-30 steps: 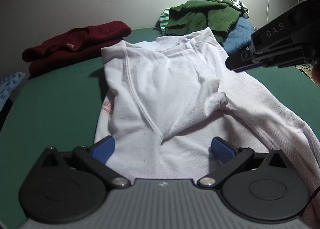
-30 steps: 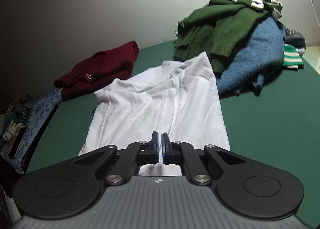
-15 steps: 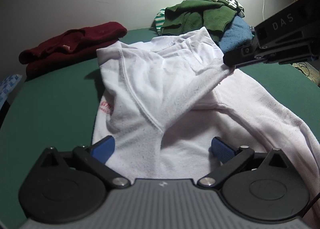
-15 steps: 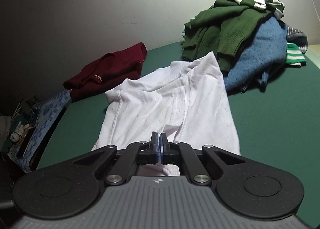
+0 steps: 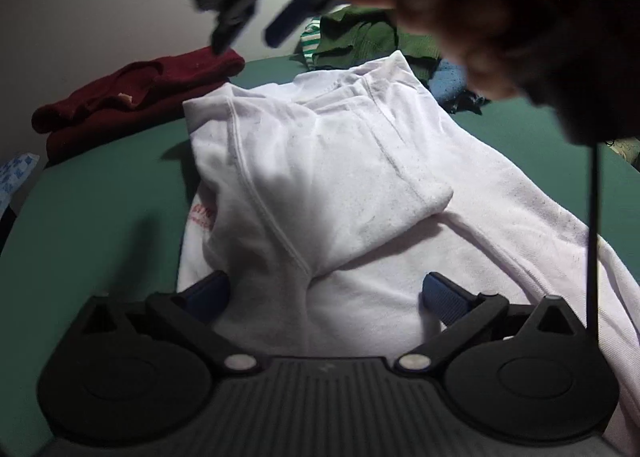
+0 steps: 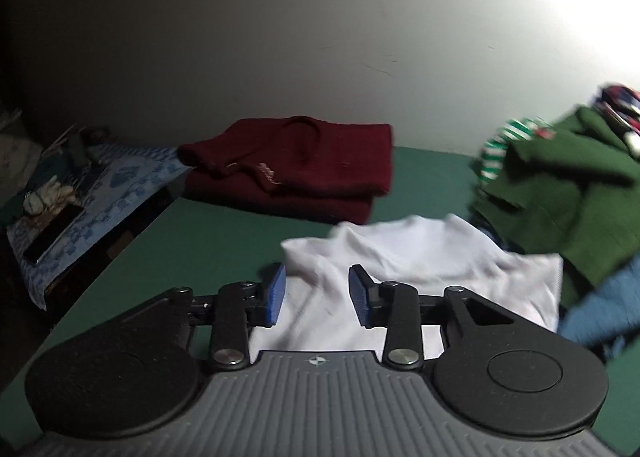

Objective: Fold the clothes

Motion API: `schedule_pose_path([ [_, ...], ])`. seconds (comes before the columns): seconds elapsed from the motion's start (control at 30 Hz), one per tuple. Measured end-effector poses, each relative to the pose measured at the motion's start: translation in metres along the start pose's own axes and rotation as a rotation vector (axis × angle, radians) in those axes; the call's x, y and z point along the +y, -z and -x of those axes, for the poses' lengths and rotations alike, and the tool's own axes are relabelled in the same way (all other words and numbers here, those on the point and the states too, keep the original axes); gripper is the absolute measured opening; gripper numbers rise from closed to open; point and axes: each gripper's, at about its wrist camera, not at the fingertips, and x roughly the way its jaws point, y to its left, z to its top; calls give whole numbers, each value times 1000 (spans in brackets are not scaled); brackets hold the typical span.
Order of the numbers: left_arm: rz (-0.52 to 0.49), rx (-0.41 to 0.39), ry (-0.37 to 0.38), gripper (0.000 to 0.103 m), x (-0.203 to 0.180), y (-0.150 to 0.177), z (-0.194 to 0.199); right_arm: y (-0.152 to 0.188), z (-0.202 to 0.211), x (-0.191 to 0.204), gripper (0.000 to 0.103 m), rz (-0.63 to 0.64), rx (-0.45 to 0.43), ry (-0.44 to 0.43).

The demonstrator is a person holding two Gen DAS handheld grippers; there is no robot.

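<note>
A white sweatshirt (image 5: 320, 161) lies on the green table (image 5: 100, 217), one sleeve folded across its body with the cuff (image 5: 436, 193) lying flat. My left gripper (image 5: 326, 293) is open, low over the shirt's near part, holding nothing. My right gripper (image 6: 317, 299) is open and empty, raised above the white sweatshirt (image 6: 420, 269). It also shows in the left wrist view (image 5: 256, 13), blurred, high over the shirt with the person's hand (image 5: 500, 5) dark behind it.
A folded maroon sweater (image 6: 296, 165) lies at the far left of the table. A pile of green, blue and striped clothes (image 6: 568, 193) sits at the far right. A blue-patterned cloth with clutter (image 6: 80, 209) lies beyond the table's left edge.
My right gripper has opened and let go of the sleeve cuff, which now lies flat on the shirt. It has lifted and swung left across the left wrist view.
</note>
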Motion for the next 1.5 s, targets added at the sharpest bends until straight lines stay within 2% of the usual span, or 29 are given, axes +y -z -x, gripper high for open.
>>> schedule_pose_path([
  [0.1, -1, -2, -5, 102, 0, 0, 0, -21, -47, 24, 39, 100, 39, -29],
  [0.2, -1, -4, -8, 102, -1, 0, 0, -24, -83, 34, 37, 157, 101, 22],
  [0.3, 0, -6, -12, 102, -1, 0, 0, -24, -98, 28, 6, 127, 139, 76],
  [0.33, 0, -7, -12, 102, -1, 0, 0, -26, -97, 24, 5, 88, 121, 60],
  [0.43, 0, -9, -10, 102, 0, 0, -1, -32, -81, 9, 5, -40, 2, -66],
  [0.5, 0, -8, -6, 102, 0, -1, -2, -32, -79, 1, 6, -79, -19, -92],
  [0.6, -6, -8, -2, 102, 1, -1, -2, -25, -86, -16, 20, -104, 53, -62],
  [0.67, -7, -8, 2, 102, 1, -2, -2, -18, -71, -30, 24, -143, 31, -55],
  [0.7, -7, -8, 4, 102, 2, -2, -2, -14, -60, -37, 27, -160, 17, -45],
  [0.73, -7, -8, 6, 102, 2, -3, -2, -8, -46, -43, 37, -177, 0, -28],
  [0.8, -9, -8, 11, 102, 2, -3, -3, 4, -17, -53, 41, -193, -25, 16],
  [0.87, -9, -8, 14, 102, 3, -3, -3, 22, 7, -57, 43, -166, -14, 81],
  [0.97, -8, -7, 17, 102, 6, -4, -2, 53, 39, -62, 43, -177, 26, 110],
  [1.1, -34, -7, -20, 99, 2, -4, 12, 91, 64, -51, 43, -204, 62, 15],
  [1.23, -23, -55, -75, 102, -2, 4, 58, 111, 68, -32, 43, -143, 63, -19],
  [1.33, 18, 7, -143, 102, 0, 21, 79, 115, 62, -34, 43, -162, 66, -32],
  [1.5, 125, 112, -274, 102, -5, 68, 127, 117, 60, -47, 43, -209, 66, -88],
])
